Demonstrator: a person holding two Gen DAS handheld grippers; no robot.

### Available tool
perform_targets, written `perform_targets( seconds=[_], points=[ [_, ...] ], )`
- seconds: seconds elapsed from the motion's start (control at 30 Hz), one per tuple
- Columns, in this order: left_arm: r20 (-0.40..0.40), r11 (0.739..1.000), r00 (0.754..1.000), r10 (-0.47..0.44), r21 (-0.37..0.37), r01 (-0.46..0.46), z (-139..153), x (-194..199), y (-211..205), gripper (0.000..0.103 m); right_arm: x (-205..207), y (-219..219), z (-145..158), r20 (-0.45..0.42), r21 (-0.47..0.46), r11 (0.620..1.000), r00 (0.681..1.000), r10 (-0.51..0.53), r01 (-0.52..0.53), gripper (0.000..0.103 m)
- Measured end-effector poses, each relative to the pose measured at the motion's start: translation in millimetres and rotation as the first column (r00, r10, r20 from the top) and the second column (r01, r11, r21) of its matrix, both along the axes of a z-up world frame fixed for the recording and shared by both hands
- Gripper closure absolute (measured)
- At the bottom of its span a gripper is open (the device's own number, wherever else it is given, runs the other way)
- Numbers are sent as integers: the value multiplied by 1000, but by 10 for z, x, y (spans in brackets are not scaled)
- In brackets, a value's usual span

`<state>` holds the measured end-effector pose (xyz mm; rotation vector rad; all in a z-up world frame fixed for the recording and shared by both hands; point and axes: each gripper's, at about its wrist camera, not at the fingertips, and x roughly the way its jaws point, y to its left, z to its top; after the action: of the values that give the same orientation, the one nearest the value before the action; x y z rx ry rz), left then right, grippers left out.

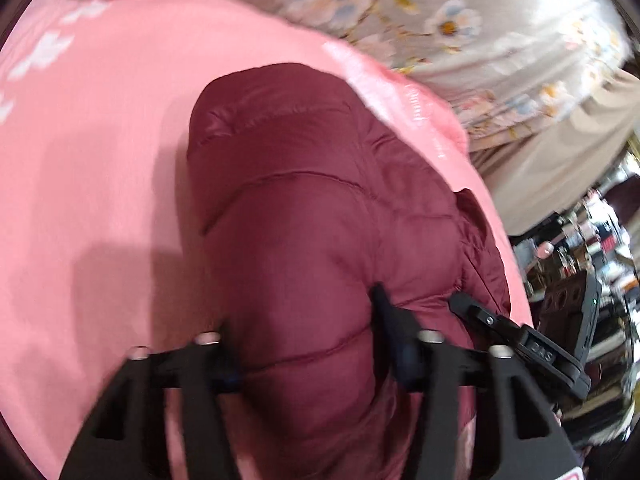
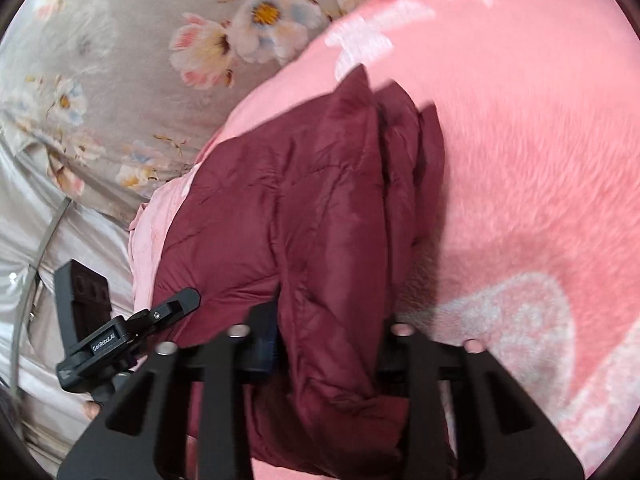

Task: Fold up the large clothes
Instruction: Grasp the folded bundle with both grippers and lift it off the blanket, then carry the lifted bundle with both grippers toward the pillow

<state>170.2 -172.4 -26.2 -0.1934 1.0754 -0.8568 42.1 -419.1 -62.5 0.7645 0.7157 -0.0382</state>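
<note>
A maroon quilted puffer jacket (image 1: 304, 208) lies bunched on a pink fleece blanket (image 1: 92, 152). My left gripper (image 1: 308, 356) is closed around a thick fold of the jacket, which fills the gap between its black fingers. In the right wrist view the same jacket (image 2: 304, 208) lies folded in layers on the pink blanket (image 2: 520, 168). My right gripper (image 2: 328, 344) is also closed on a thick fold of it. The right gripper shows at the right of the left wrist view (image 1: 520, 336), and the left gripper shows at the left of the right wrist view (image 2: 132, 328). The fingertips are hidden in the fabric.
A grey floral bedsheet (image 1: 460, 24) lies beyond the blanket and also shows in the right wrist view (image 2: 120, 80). A beige cloth (image 1: 560, 168) hangs at the bed's edge. Cluttered shelves (image 1: 592, 248) stand at the right.
</note>
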Motion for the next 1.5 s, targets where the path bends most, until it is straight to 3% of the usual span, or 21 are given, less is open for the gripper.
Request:
perform_targets(
  seconds=[0.1, 0.27, 0.4, 0.57, 0.7, 0.97, 1.17, 1.5],
  points=[
    [114, 1000, 993, -14, 18, 12, 263, -111, 60, 66, -19, 239, 346, 42, -128, 992, 999, 6, -1, 84],
    [318, 999, 948, -20, 38, 8, 822, -246, 289, 67, -13, 643, 911, 136, -319, 947, 991, 16, 28, 85],
    [450, 998, 893, 2, 51, -28, 1198, -258, 463, 67, 96, 877, 1259, 213, -368, 929, 977, 29, 53, 85],
    [579, 991, 815, 27, 88, -96, 1464, -144, 634, 67, 374, 1142, 1570, 281, -416, 906, 958, 51, 74, 85],
    [636, 986, 770, 51, 91, -141, 1594, 80, 745, 67, 594, 1324, 1706, 312, -451, 889, 947, 75, 79, 85],
    [665, 975, 741, 93, 89, -203, 1578, 607, 987, 67, 1225, 1621, 1688, 328, -488, 871, 937, 120, 59, 85],
    [670, 966, 736, 95, 117, -231, 1343, 985, 1060, 68, 1666, 1701, 1436, 302, -488, 872, 943, 138, 29, 85],
    [657, 963, 743, 129, 96, -252, 957, 1448, 1191, 69, 2167, 1819, 1120, 268, -541, 841, 949, 166, 5, 85]
  ],
)
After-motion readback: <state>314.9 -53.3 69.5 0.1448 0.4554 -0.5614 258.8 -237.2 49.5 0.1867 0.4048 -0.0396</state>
